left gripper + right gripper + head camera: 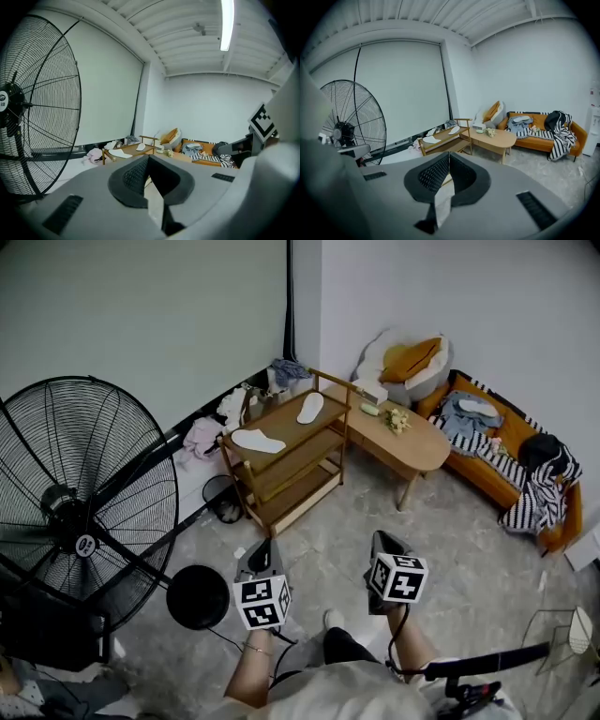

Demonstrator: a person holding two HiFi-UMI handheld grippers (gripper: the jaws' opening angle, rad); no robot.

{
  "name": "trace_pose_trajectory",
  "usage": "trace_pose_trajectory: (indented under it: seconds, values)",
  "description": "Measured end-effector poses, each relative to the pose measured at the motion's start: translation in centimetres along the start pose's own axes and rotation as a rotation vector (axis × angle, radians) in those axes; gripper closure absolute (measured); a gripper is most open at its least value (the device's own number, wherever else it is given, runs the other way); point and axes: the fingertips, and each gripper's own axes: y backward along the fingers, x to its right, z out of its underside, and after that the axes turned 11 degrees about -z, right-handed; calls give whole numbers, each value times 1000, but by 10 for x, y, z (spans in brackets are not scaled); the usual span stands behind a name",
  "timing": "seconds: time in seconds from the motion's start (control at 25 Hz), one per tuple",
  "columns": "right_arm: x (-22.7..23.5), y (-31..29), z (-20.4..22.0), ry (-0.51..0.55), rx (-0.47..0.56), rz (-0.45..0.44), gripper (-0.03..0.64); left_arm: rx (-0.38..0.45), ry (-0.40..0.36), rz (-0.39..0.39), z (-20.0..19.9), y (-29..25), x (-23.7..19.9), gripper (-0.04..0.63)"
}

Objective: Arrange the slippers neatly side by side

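Two white slippers lie apart on the top shelf of a wooden rack (286, 427): one (258, 440) near its left end, the other (310, 408) further back and turned at an angle. The left gripper view shows them far off, the nearer slipper (120, 153) and the further slipper (140, 146); the right gripper view shows the same pair (431, 139) (454, 130). My left gripper (265, 549) and right gripper (380, 542) hover over the floor well short of the rack. Both are shut with nothing between the pads, as the left gripper (148, 157) and right gripper (449, 154) show close up.
A large black floor fan (80, 512) stands at the left, with a round black base (198, 596) beside my left gripper. Right of the rack is an oval wooden table (403, 442), then an orange sofa (506, 456) with clothes. Clothes lie by the wall.
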Motion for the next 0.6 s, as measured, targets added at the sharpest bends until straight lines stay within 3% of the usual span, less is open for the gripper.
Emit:
trace_pose_trajectory:
  seconds: [0.6]
  values:
    - [58,-102,-82,54,-9,-43,583,29,31,-47,-45,-119,25,578]
